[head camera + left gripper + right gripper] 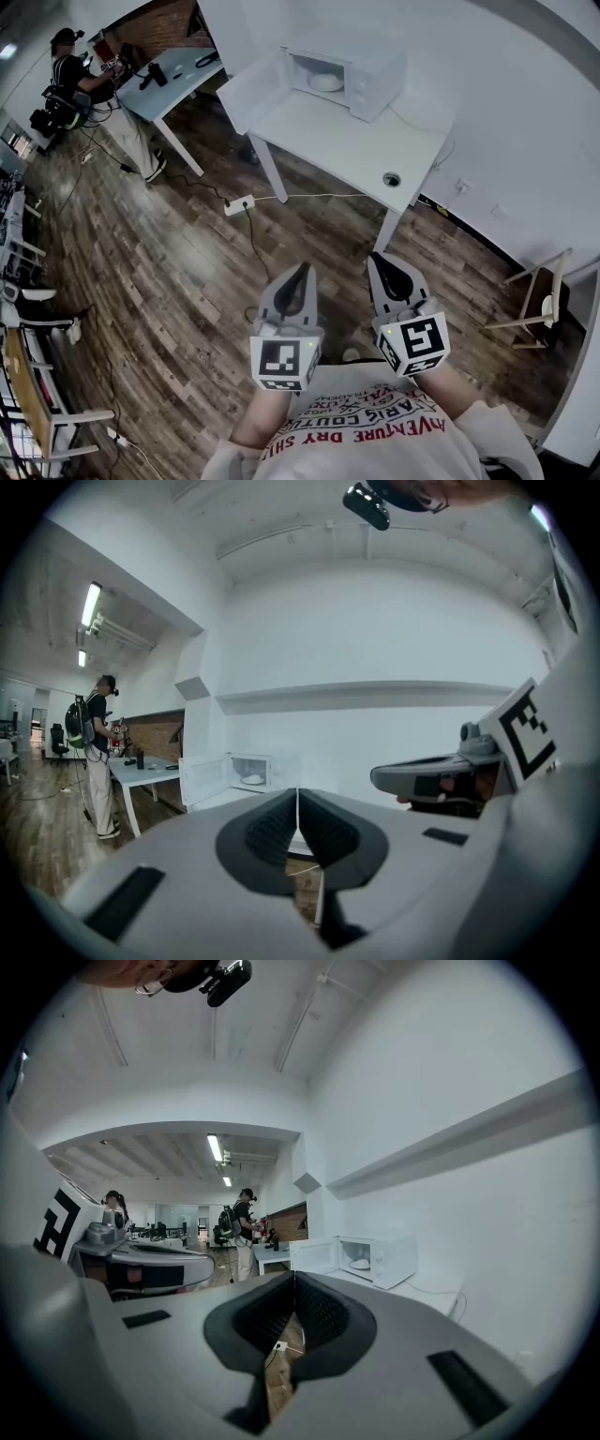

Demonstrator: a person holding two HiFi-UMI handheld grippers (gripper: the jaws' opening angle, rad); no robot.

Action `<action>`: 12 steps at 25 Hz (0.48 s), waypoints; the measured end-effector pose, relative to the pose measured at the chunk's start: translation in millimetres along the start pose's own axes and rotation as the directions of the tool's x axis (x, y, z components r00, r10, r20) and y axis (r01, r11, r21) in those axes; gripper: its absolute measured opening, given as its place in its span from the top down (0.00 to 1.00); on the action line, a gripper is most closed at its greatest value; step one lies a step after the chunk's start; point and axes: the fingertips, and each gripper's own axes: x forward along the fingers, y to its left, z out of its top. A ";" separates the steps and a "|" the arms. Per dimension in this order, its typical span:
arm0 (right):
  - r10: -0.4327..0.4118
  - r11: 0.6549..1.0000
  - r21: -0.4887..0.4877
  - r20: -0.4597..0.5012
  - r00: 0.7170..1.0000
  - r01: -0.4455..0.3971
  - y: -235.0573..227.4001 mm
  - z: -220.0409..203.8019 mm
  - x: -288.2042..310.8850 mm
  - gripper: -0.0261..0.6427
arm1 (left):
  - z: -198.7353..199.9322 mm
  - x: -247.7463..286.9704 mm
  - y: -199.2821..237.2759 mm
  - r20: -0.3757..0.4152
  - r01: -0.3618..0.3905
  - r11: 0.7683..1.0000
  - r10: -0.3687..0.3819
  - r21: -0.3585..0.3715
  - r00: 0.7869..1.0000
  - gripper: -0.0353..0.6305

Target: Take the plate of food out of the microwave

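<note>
A white microwave [361, 67] stands at the far end of a white table [347, 141], its door [251, 92] swung open to the left. Inside lies a pale plate of food [325, 82]. The microwave also shows small in the left gripper view [251, 769] and in the right gripper view [377, 1258], with the plate [360, 1264] visible inside. Both grippers hang over the wooden floor, well short of the table. My left gripper [300, 270] is shut and empty, and its pads meet [297, 794]. My right gripper [380, 260] is likewise shut on nothing [294, 1279].
A power strip [239, 203] with cables lies on the floor before the table. A second table [169, 73] stands at the far left with a person [70, 70] beside it. A wooden chair [539, 302] sits by the right wall. Shelving lines the left edge.
</note>
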 end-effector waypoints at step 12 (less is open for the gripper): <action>-0.029 1.000 -0.003 0.007 1.000 0.030 4.1 9.1 89.2 0.94 | -0.4 59.5 82.6 0.006 0.013 0.996 -0.013 -0.091 1.000 0.93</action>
